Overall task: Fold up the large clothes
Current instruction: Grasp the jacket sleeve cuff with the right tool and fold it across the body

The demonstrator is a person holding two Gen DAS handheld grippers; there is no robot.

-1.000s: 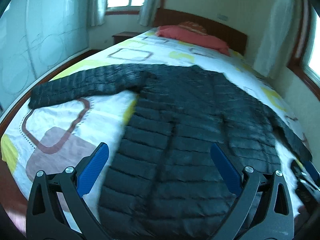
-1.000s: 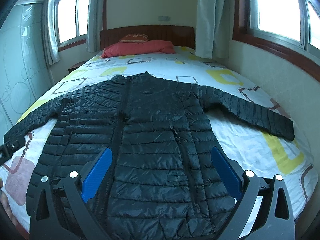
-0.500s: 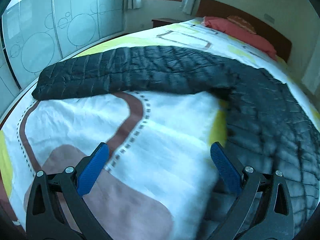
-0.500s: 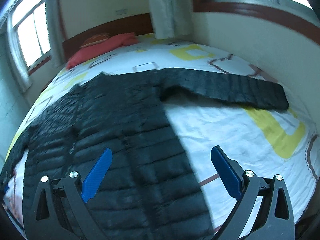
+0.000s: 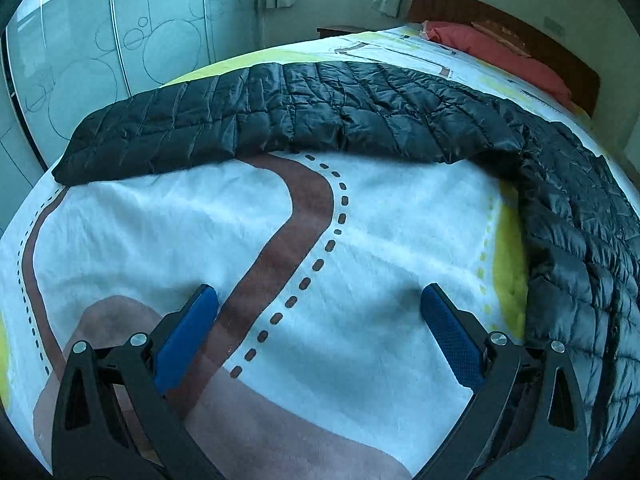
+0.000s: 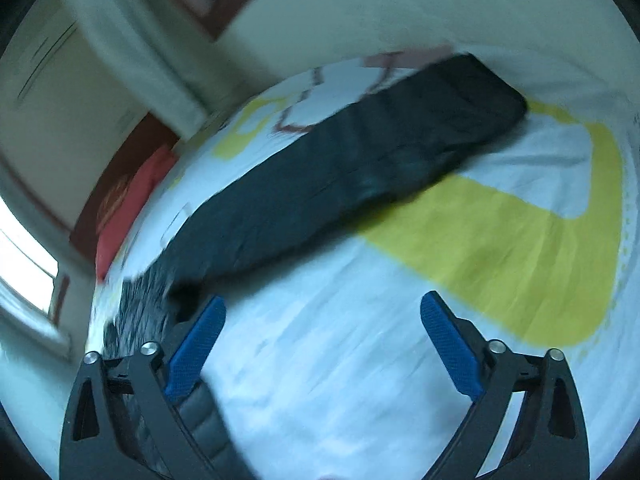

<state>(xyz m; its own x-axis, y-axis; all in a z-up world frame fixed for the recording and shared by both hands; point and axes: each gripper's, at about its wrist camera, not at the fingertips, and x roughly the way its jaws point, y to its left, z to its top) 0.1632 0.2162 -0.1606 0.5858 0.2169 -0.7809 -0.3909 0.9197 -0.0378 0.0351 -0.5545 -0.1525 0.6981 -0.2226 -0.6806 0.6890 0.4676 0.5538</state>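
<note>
I count one black quilted jacket (image 5: pixel 400 112) on one bed (image 5: pixel 380 240), with one sleeve (image 5: pixel 180 128) stretched out in my left view and one sleeve (image 6: pixel 400 152) in my right, so two sleeves. Two grippers: my left gripper (image 5: pixel 316 312), my right gripper (image 6: pixel 322 320), two blue pads each. One red pillow (image 5: pixel 496 46). One wooden headboard (image 5: pixel 560 52).

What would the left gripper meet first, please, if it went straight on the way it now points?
Most likely the bare bedsheet: the left gripper, open and empty, tilts down at it. The black jacket's sleeve lies farther on, though depth is uncertain.
</note>
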